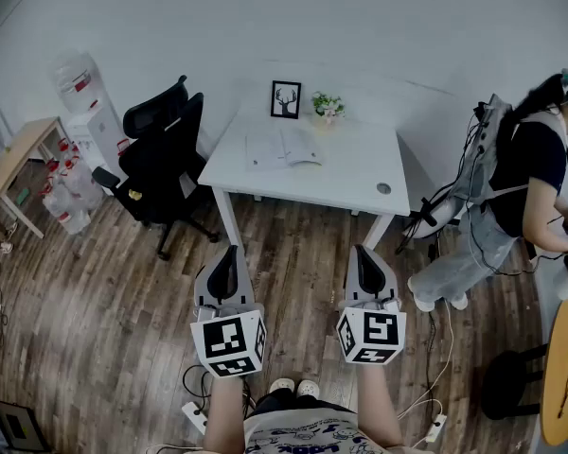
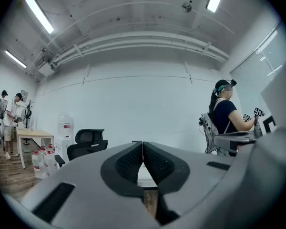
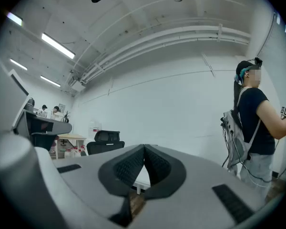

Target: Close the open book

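Observation:
An open book (image 1: 282, 148) lies flat on the white table (image 1: 360, 173) against the far wall, its pages facing up. My left gripper (image 1: 228, 251) and right gripper (image 1: 364, 250) are held level over the wooden floor, well short of the table's front edge. Both are shut with nothing between the jaws. In the left gripper view the left gripper (image 2: 142, 144) has its pads pressed together, and only a sliver of the table shows behind them. The right gripper (image 3: 144, 149) looks the same in the right gripper view.
A black office chair (image 1: 161, 149) stands left of the table. On the table's far edge are a framed deer picture (image 1: 285, 99) and a small plant (image 1: 327, 107). A person (image 1: 511, 192) with a backpack stands at the right. A water dispenser (image 1: 85, 102) and bottles sit at far left.

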